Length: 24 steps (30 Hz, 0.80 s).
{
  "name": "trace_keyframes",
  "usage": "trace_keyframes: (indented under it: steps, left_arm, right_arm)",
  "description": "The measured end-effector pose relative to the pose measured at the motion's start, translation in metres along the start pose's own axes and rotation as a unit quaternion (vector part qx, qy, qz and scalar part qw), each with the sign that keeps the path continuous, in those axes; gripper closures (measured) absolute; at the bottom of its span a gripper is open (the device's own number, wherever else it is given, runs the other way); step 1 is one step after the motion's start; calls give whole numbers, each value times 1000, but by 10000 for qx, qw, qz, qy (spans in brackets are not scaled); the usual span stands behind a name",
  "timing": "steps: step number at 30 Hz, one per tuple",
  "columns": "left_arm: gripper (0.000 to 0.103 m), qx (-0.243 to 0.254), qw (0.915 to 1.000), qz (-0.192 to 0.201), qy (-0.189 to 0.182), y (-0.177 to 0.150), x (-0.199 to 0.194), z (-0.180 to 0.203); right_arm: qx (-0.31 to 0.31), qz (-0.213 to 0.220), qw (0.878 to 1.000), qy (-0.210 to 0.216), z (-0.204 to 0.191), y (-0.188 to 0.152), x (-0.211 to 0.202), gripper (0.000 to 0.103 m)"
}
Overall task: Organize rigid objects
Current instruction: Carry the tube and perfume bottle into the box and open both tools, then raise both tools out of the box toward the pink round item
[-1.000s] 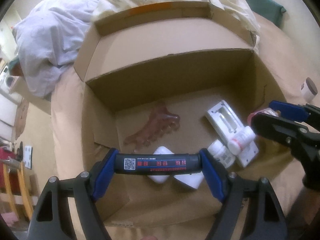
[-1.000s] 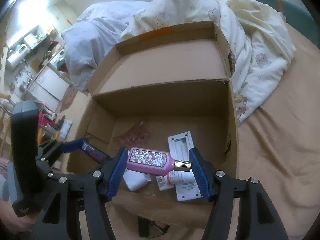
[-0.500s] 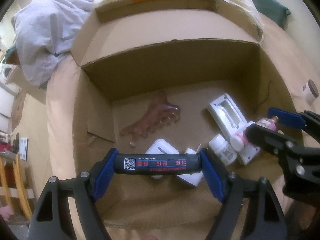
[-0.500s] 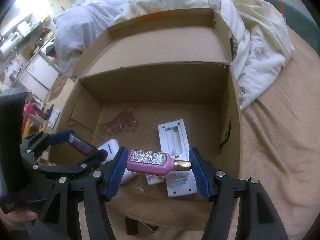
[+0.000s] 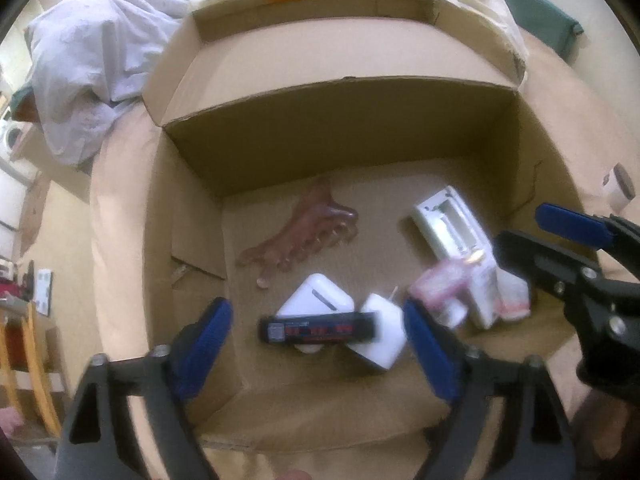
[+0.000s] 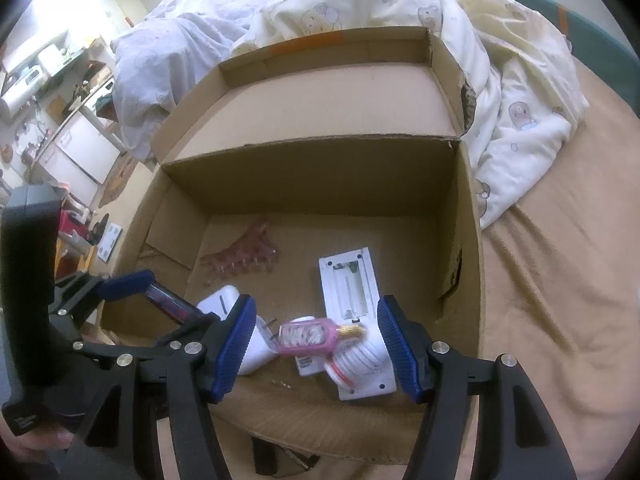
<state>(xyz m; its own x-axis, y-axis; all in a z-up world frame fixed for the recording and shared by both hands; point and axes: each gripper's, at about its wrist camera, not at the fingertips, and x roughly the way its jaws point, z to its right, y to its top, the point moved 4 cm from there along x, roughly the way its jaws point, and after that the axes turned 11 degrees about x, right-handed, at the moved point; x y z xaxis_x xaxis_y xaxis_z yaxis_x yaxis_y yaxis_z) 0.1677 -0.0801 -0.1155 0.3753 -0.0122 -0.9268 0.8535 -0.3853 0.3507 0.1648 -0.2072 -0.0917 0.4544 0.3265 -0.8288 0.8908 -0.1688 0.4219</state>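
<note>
Between the spread blue pads of the left gripper [image 5: 318, 354], whose jaws were opening, the black tube [image 5: 318, 329] sat clear of both pads above the white charger [image 5: 378, 334] inside the cardboard box [image 5: 348, 128]. Right of it, the right gripper [image 6: 316, 342] stood open, its pink bottle [image 6: 310, 336] free over the white bottles [image 6: 354, 360]. A pink hair claw [image 5: 304, 236] lay farther in.

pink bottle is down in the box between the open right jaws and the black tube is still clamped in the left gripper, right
Not quite. The left wrist view shows the black tube free of the left gripper, whose jaws are opening. The pink bottle is down in the box between the open right gripper jaws.
</note>
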Motion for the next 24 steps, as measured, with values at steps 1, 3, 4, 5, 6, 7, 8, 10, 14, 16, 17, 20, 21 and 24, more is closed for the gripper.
trace_keyframes:
  steps: [1, 3, 4, 5, 6, 7, 8, 10, 14, 16, 17, 20, 21, 24]
  left_arm:
    - [7, -20, 10000, 34, -47, 0, -1, 1]
    - [3, -23, 9999, 62, -89, 1, -2, 2]
    - [3, -24, 9999, 71, -104, 1, -2, 2]
    - [3, -27, 9999, 82, -103, 2, -3, 2]
    - [3, -40, 9999, 96, -102, 2, -3, 2]
    - [3, -55, 9999, 104, -105, 2, -3, 1]
    - [3, -82, 9999, 106, -108, 2, -3, 1]
    - [3, -133, 9998, 94, -112, 2, -2, -1]
    - [3, -287, 9996, 56, -59, 1, -3, -9]
    - [3, -370, 9992, 95, -105, 2, -6, -12]
    - [3, -394, 9991, 131, -109, 2, -9, -13]
    - [3, -443, 9987, 245, -112, 3, -17, -16]
    - [1, -456, 9985, 292, -117, 2, -20, -17]
    - [1, -491, 9977, 383, -250, 0, -32, -19]
  right_arm:
    - [14, 27, 10000, 7, 0, 1, -1, 33]
    - [64, 104, 9999, 38, 0, 3, -3, 16]
    - [102, 162, 9998, 75, 1, 4, -6, 11]
    - [122, 202, 9997, 116, 1, 5, -7, 1]
    - [152, 258, 9994, 182, 1, 7, -10, 0]
    - [174, 291, 9992, 218, 2, 8, -12, 0]
    - [190, 307, 9991, 219, 3, 9, -12, 0]
    - [220, 322, 9991, 185, 4, 9, -13, 0]
    - [226, 328, 9990, 206, 3, 10, -13, 0]
    - [185, 358, 9990, 215, 2, 11, -14, 0]
    - [174, 379, 9989, 221, 1, 11, -14, 0]
    - [199, 491, 9982, 268, 0, 12, -19, 0]
    - [209, 522, 9980, 293, 0, 13, -21, 0]
    - [246, 625, 9970, 376, 0, 15, -28, 0]
